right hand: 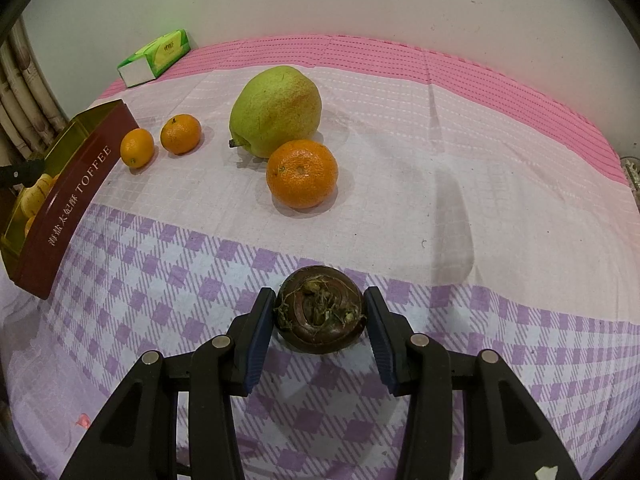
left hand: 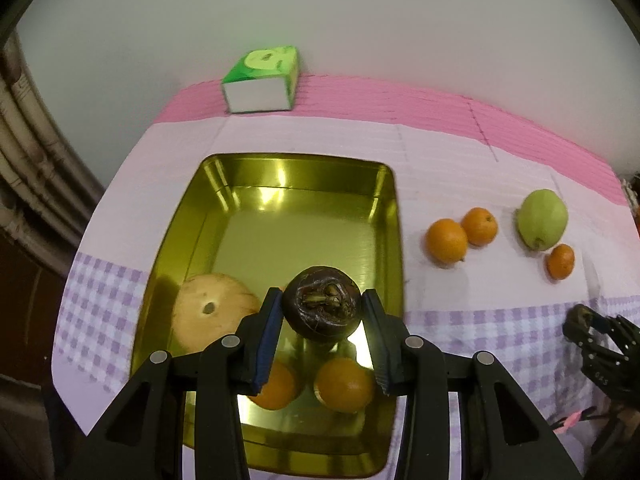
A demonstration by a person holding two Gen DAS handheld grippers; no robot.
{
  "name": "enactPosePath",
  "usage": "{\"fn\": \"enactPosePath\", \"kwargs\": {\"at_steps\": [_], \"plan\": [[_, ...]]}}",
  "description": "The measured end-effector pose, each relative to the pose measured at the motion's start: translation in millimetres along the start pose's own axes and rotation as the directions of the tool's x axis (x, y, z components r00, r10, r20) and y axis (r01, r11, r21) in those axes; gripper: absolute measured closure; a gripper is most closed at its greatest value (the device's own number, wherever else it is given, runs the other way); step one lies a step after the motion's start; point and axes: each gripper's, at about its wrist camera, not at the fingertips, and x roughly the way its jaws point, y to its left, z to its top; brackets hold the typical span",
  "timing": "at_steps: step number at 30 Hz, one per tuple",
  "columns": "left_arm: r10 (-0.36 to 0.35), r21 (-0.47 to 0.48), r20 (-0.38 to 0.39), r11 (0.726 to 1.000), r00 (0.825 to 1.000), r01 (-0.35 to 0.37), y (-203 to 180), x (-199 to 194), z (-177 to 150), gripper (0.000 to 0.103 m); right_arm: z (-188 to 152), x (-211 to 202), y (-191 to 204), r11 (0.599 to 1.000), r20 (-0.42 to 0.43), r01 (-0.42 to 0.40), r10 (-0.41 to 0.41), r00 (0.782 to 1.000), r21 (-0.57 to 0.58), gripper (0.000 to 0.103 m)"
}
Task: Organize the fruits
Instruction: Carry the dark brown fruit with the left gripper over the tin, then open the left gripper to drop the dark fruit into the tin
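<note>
Your gold rectangular tin tray [left hand: 384,216] holding a tan round fruit [left hand: 208,312] and two oranges [left hand: 344,384], dark brown round fruits [left hand: 322,308] gripped, three oranges [right hand: 302,174] and a green pear [right hand: 276,110] loose on the cloth.

Gold tin [left hand: 224,208], maroon outside; cloth [right hand: 400,200] pink stripe, pale pink, purple check; orange tangerines [right hand: 302,174]; green pear [right hand: 276,110]; dark-brown chestnuts [left hand: 321,309]; green tissue pack [left hand: 262,80].

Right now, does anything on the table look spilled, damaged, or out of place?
Nothing stands out. The tin sits flat with fruit inside, the pear and oranges rest intact on the cloth, and nothing is spilled.
</note>
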Motion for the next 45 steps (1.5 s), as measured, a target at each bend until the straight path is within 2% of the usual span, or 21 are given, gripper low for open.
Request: {"fn": "enactPosePath", "kwargs": {"at_steps": [13, 30, 45], "plan": [[0.02, -0.029, -0.035, 0.999, 0.999, -0.021, 15.9, 14.5, -5.8, 0.062, 0.2, 1.6, 0.7, 1.0, 0.001, 0.007, -0.007, 1.0, -0.003, 0.06], [0.017, 0.004, -0.033, 1.0, 0.999, -0.017, 9.2, 17.7, -9.6, 0.062, 0.0, 1.3, 1.7, 1.0, 0.003, 0.015, -0.015, 1.0, -0.004, 0.06], [0.006, -0.005, -0.083, 1.0, 0.997, -0.006, 11.6, 28.0, -15.9, 0.061, 0.5, 1.9, 1.4, 1.0, 0.002, 0.022, -0.022, 1.0, 0.0, 0.06]]}}
